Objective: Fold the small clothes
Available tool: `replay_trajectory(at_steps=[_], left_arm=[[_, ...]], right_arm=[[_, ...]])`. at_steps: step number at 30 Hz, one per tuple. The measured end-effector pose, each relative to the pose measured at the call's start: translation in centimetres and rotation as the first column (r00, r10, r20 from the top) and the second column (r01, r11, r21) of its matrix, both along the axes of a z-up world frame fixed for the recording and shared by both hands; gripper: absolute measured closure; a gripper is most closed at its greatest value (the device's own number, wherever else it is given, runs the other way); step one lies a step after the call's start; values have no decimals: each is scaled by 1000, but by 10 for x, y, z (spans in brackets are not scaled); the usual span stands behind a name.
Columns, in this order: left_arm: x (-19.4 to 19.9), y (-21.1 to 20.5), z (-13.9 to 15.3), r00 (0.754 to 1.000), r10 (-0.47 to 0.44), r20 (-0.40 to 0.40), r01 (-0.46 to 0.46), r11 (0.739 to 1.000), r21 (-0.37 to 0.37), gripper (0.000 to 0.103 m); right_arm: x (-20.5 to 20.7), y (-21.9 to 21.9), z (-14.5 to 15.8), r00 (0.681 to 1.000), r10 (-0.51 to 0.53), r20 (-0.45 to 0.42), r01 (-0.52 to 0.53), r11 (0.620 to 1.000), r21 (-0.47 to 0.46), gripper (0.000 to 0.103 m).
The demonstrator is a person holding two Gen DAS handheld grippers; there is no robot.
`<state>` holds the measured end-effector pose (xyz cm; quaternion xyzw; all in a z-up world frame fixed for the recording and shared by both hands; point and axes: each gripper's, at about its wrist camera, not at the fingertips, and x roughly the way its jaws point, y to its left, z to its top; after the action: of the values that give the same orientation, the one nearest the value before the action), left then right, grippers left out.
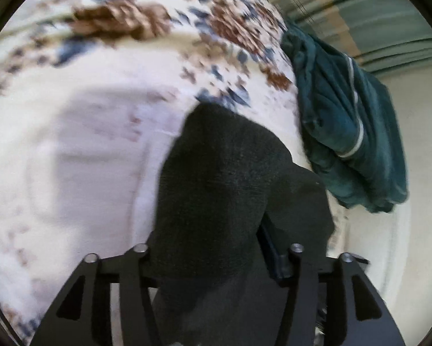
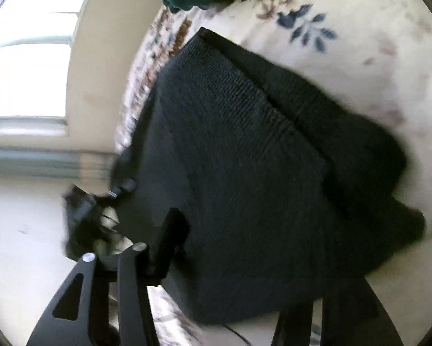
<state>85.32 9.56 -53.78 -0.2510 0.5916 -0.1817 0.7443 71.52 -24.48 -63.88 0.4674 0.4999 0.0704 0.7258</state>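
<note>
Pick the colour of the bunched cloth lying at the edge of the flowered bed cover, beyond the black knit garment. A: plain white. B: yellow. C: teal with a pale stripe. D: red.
C: the bunched cloth is teal with a thin pale stripe running along it, lying at the edge of the flowered bed cover past the black knit garment.

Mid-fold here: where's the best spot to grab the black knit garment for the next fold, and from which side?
Probably the black knit garment's squared far corner at the top of the right wrist view, coming in low from the open floral bedspread side. There the layers end in a clean straight edge lying flat, so one pinch catches both. Avoid the side nearest the teal towel.
</note>
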Motion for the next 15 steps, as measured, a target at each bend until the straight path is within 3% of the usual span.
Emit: replay_trajectory(at_steps=[4, 5, 6, 7, 8, 9, 12, 15], left_arm=[[-23, 11, 25, 992, 57, 109, -74, 985, 157, 41], [-31, 12, 32, 989, 68, 134, -92, 979, 181, 35], [-45, 11, 46, 980, 69, 187, -113, 965, 237, 28], [-54, 11, 53, 974, 66, 218, -125, 954, 273, 8], [-67, 7, 64, 965, 57, 257, -139, 939, 315, 0], [-81, 4, 74, 957, 48, 286, -150, 926, 345, 0], [-121, -6, 102, 947, 39, 319, -175, 894, 412, 0], [-161, -19, 132, 941, 32, 338, -196, 864, 463, 0]], right_arm=[[-13, -1, 27, 997, 59, -46, -67, 976, -209, 35], [-16, 1, 34, 995, 74, -61, -87, 960, -267, 35], [-21, 5, 47, 992, 86, -93, -115, 920, -375, 32], [-24, 6, 57, 991, 91, -102, -127, 886, -447, 21], [-36, 12, 71, 989, 104, -105, -145, 831, -537, 15], [-42, 19, 85, 987, 116, -114, -162, 767, -621, 8], [-51, 25, 121, 983, 131, -131, -185, 658, -730, 0], [-59, 27, 164, 984, 127, -123, -174, 583, -794, 0]])
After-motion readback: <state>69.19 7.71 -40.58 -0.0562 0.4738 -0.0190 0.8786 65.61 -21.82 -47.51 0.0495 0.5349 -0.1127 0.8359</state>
